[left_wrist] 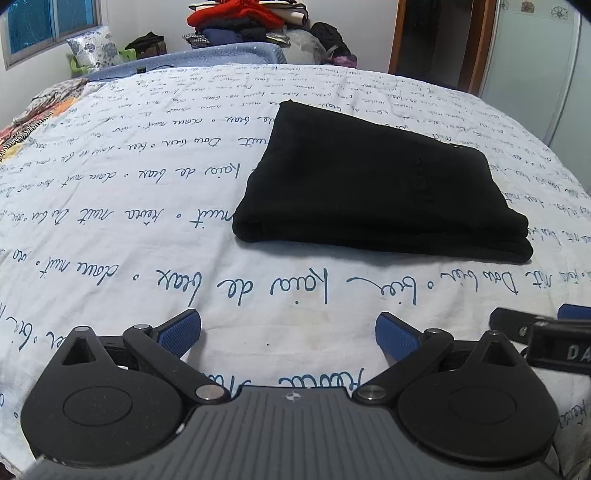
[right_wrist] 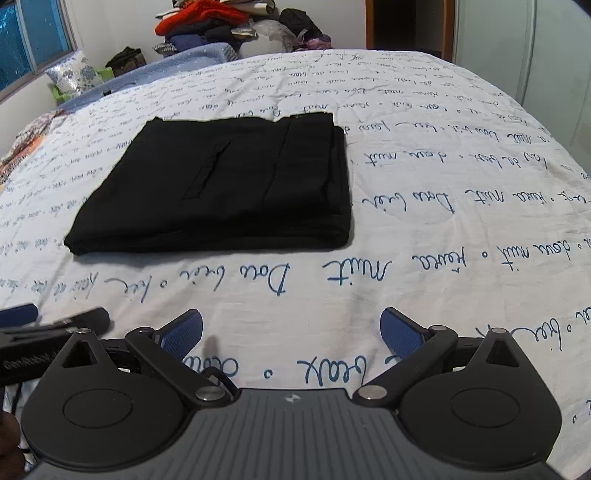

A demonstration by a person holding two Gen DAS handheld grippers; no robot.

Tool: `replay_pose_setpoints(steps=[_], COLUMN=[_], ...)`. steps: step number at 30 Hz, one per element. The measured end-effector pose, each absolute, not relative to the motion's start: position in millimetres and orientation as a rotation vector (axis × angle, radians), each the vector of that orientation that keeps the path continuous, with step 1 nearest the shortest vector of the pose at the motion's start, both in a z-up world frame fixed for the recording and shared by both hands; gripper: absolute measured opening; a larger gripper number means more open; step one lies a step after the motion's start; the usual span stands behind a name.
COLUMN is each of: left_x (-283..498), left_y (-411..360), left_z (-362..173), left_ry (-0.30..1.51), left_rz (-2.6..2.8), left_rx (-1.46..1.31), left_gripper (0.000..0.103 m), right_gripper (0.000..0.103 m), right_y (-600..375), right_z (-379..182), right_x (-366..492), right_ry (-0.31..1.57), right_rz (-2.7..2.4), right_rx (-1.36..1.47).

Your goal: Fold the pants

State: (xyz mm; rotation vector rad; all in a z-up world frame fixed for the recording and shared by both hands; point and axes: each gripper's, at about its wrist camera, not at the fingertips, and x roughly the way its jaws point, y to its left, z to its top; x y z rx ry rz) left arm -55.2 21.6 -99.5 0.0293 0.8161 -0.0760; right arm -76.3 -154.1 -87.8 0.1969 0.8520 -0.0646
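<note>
Black pants (left_wrist: 373, 184) lie folded into a flat rectangle on the white bedspread with blue handwriting (left_wrist: 147, 206). In the right wrist view the same pants (right_wrist: 221, 184) show a pocket slit and a stacked fold along their right side. My left gripper (left_wrist: 288, 332) is open, its blue pads empty, hovering over the bedspread short of the pants' near edge. My right gripper (right_wrist: 291, 332) is open too and holds nothing, also back from the pants. Each gripper shows at the edge of the other's view.
A pile of clothes (left_wrist: 240, 18) with a red garment on top sits beyond the bed's far end. A floral pillow (left_wrist: 94, 48) and window are at far left, patterned fabric (left_wrist: 33, 114) on the bed's left edge, a doorway (left_wrist: 443, 37) at far right.
</note>
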Motion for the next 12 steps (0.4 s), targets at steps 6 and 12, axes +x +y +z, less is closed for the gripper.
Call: replay_pose_setpoints(steps=[6, 12], left_x=[-56.5, -58.5], left_y=[23.4, 19.8], left_z=[-98.2, -94.2], left_ry=[0.817, 0.796], left_rz=[-0.065, -0.084], left_rx=[0.024, 0.051], left_gripper=[0.099, 0.102], right_gripper=[0.103, 0.103], right_y=[-149.2, -151.2], right_z=[-85.9, -84.7], right_x=[-79.2, -79.3], right_ry=[0.843, 0.842], right_rz=[-0.061, -0.066], right_rx=[0.168, 0.176])
